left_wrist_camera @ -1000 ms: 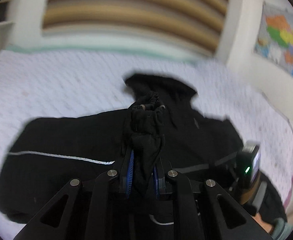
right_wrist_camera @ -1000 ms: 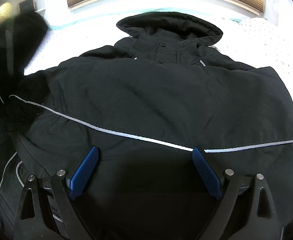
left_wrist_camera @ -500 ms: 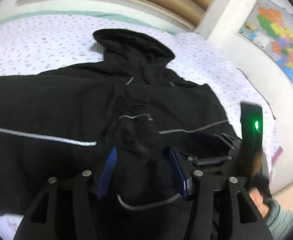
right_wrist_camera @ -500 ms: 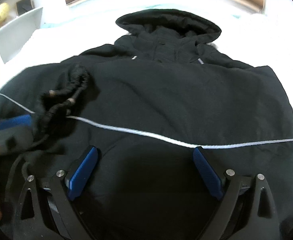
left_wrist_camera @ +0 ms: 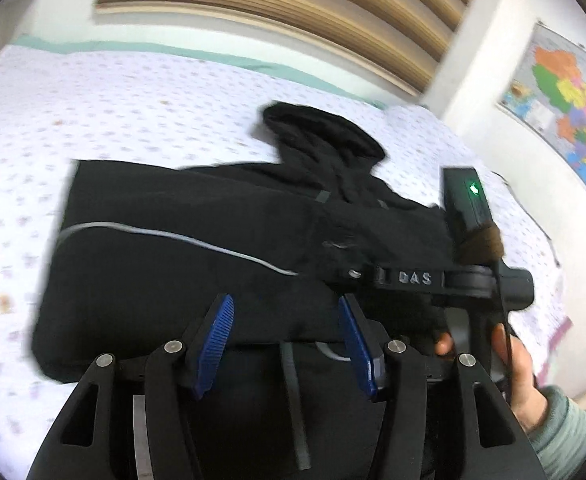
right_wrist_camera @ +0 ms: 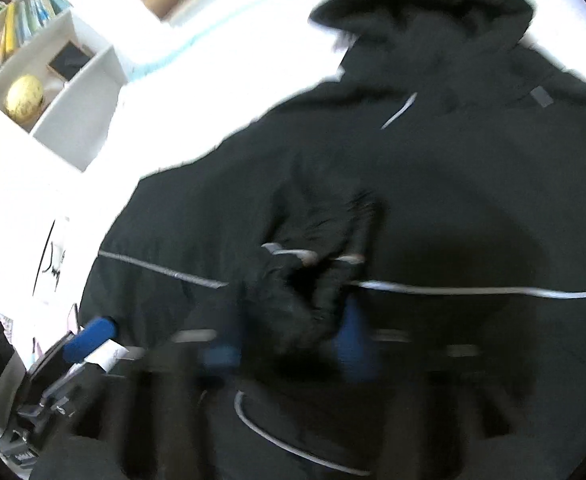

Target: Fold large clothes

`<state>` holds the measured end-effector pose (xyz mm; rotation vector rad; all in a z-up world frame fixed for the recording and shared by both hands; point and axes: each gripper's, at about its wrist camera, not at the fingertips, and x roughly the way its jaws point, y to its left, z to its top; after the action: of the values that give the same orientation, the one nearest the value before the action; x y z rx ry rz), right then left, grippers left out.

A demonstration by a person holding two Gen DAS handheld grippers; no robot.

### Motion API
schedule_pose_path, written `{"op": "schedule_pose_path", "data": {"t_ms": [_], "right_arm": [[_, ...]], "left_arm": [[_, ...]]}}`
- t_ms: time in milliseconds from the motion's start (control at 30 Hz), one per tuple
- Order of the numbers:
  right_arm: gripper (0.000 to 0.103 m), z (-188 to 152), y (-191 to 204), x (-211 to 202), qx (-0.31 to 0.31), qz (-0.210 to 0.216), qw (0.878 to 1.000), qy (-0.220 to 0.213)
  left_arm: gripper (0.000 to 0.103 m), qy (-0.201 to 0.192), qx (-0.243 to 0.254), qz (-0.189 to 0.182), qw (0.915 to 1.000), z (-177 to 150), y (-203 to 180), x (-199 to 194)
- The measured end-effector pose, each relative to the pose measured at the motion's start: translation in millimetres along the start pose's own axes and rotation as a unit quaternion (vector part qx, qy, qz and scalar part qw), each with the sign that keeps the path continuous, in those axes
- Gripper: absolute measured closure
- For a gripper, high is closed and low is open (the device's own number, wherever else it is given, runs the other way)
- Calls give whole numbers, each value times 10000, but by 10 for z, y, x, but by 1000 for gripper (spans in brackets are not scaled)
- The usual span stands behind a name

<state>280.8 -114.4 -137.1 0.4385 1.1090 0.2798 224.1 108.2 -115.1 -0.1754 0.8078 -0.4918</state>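
Since a sec ago the sleeve cuff [right_wrist_camera: 313, 280] passes from our left gripper [left_wrist_camera: 285, 344], now wide and empty, to the right gripper [right_wrist_camera: 289, 344], just closing on it; we keep tension, lay it flat across the jacket [left_wrist_camera: 181, 264].

- This was a bedroom in a home.
- A bed with a white, small-patterned sheet [left_wrist_camera: 141, 112] filled the middle.
- A wooden slatted headboard [left_wrist_camera: 277, 4] stood at the far end.
- A coloured wall map [left_wrist_camera: 565, 104] hung on the right.
- On the left, white shelves [right_wrist_camera: 73, 92] held books [right_wrist_camera: 25, 20] and a golden ball [right_wrist_camera: 25, 96].
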Motion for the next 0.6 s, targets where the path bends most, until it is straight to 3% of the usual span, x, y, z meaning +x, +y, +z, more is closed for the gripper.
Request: {"op": "schedule_pose_path", "data": {"t_ms": [67, 167, 300, 400, 467, 600], "right_arm": [[73, -10, 173, -208, -390, -268, 9980, -426], [74, 14, 305, -627, -768, -534, 9911, -944], [74, 88, 196, -1291, -1048, -963, 9789, -1464], [75, 103, -100, -1676, -977, -1426, 9698, -1721], [75, 129, -338, -1874, -994, -1818, 9607, -1846], [75, 147, -877, -2045, -770, -2180, 9575, -1726]], "left_arm": [[47, -218, -21, 395, 9990, 33, 94, -138], [47, -424, -114, 676, 9967, 130, 182, -275], [47, -549, -201, 652, 9962, 275, 147, -306], [47, -539, -175, 540, 9969, 367, 13, -182], [47, -399, -123, 400, 9983, 414, -112, -34], [47, 78, 61, 261, 9996, 447, -350, 400]]}}
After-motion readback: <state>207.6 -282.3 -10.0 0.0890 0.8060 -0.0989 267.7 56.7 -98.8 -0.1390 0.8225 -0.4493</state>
